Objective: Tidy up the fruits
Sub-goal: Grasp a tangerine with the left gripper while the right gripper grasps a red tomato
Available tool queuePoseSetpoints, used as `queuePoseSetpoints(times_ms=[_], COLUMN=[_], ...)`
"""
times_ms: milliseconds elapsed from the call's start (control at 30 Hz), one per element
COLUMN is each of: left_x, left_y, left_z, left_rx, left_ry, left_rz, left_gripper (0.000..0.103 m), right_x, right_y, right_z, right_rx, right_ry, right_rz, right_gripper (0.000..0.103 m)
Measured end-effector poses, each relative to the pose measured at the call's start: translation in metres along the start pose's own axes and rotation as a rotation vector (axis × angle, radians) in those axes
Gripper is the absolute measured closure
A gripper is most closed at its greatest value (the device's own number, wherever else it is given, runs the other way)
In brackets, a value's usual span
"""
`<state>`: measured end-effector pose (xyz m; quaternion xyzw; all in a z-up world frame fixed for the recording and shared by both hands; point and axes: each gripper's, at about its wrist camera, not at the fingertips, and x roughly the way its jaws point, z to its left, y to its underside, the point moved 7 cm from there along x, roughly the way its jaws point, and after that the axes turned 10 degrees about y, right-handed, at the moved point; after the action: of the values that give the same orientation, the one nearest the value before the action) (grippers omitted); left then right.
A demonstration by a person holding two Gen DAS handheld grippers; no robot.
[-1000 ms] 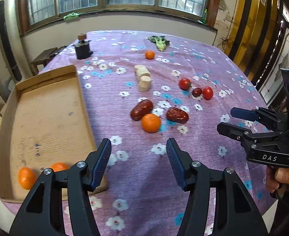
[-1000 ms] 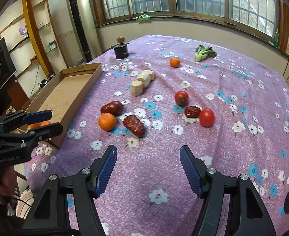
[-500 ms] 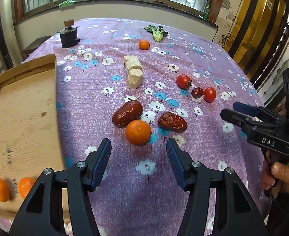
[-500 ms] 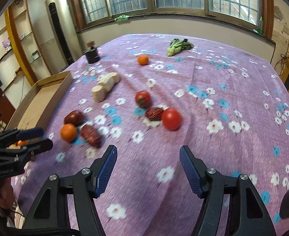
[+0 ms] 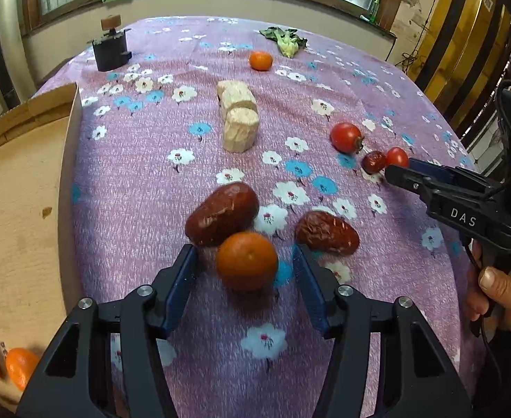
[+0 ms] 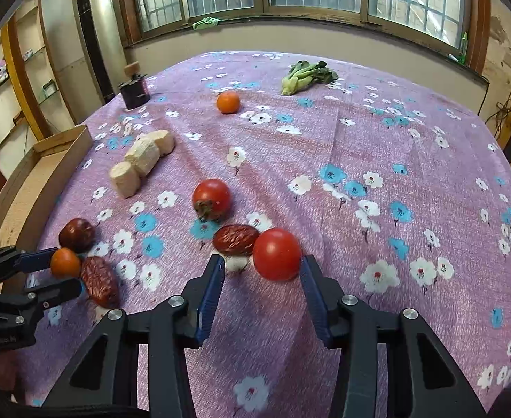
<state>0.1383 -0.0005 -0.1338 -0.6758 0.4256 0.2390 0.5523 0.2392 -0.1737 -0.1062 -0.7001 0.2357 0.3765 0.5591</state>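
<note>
**Both claws closing in on fruit at once**

The left gripper (image 5: 245, 268) has its jaws spread either side of the nearest orange (image 5: 246, 260), and they have just been narrowing; gaps still show on both sides, so nothing is pinched yet. A smooth red date (image 5: 222, 213) touches the orange at about 11 o'clock and a wrinkled date (image 5: 327, 232) lies near at 2 o'clock. The cardboard tray (image 5: 71, 160), at 9 o'clock, already has two oranges (image 5: 8, 365) in its near corner.

The right gripper (image 6: 262, 270) has also just been closing, around a red tomato (image 6: 277, 254). The right pad looks to be at the skin, the left still clear (so no grip yet). A small date (image 6: 236, 239) touches the tomato at 10 o'clock.

To do this well, I would centre each fruit between the pads, squeeze gently since the tomato likely bruises, and lift straight up so the neighbouring dates are not dragged along.
</note>
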Motion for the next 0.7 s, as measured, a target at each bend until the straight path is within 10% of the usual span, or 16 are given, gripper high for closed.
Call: queuePoseSetpoints(times_ms=[133,700], left_x=[0.002,-0.033], left_y=[-0.004,0.005], left_z=[0.003,-0.007], left_rx=[0.005,0.028], left_ry=[0.0,0.047], left_rz=[-0.011,-0.045], left_gripper=[0.072,0.073], right_x=[0.006,-0.061], right_y=[-0.003,0.006], right_z=[-0.006,0.021], right_rx=[0.004,0.037], right_ry=[0.033,-0.069], right_rz=[-0.003,-0.083], right_gripper=[0.073,0.074])
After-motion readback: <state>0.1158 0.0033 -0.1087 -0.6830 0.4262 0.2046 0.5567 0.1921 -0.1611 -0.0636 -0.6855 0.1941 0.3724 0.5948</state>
